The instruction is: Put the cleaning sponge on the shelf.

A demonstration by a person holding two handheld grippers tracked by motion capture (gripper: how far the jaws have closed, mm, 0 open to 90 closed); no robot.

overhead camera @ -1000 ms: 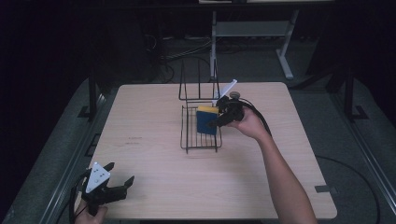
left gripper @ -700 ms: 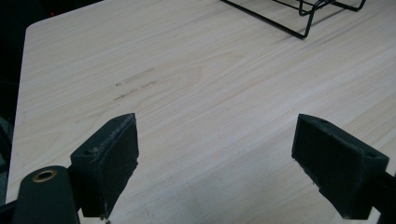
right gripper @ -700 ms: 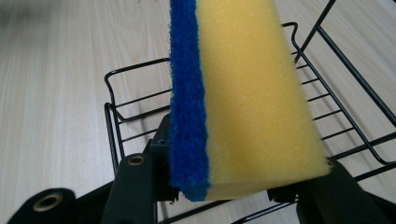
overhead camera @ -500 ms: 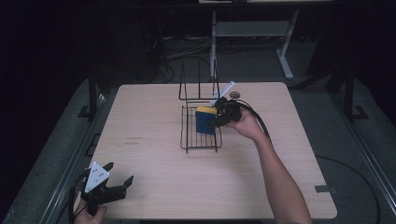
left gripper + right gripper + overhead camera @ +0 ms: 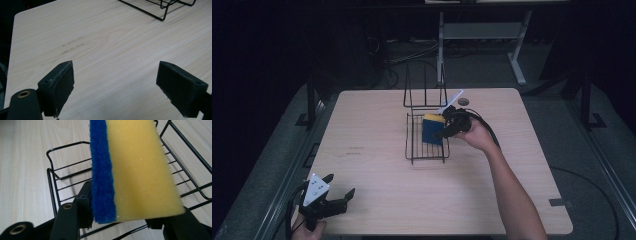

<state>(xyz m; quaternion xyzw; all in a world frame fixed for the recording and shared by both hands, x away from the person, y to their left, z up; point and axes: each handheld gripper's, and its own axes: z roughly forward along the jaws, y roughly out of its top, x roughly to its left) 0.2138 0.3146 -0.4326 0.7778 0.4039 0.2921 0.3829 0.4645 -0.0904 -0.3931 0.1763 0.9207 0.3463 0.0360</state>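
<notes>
Sponge going into the wire rack

Surface (image 5: 377,150) bears the wire rack (image 5: 427,150); right tongs (image 5: 443,131) have just been easing apart around the upright sponge (image 5: 135,170) over the rack, suggesting release; left tongs (image 5: 343,196) gape, holding nothing

worktop: pale wood-grain worktop (image 5: 377,125) with rounded corners, standing on a dark floor
marks: a few short dark scuffs (image 5: 357,150) on the left half of the worktop
hole: a small round grey grommet (image 5: 463,102) near the far edge
rack: a black wire rack (image 5: 427,150) rests directly on the worktop near the middle, its low tray towards the person and its tall upright back at the far side
</notes>
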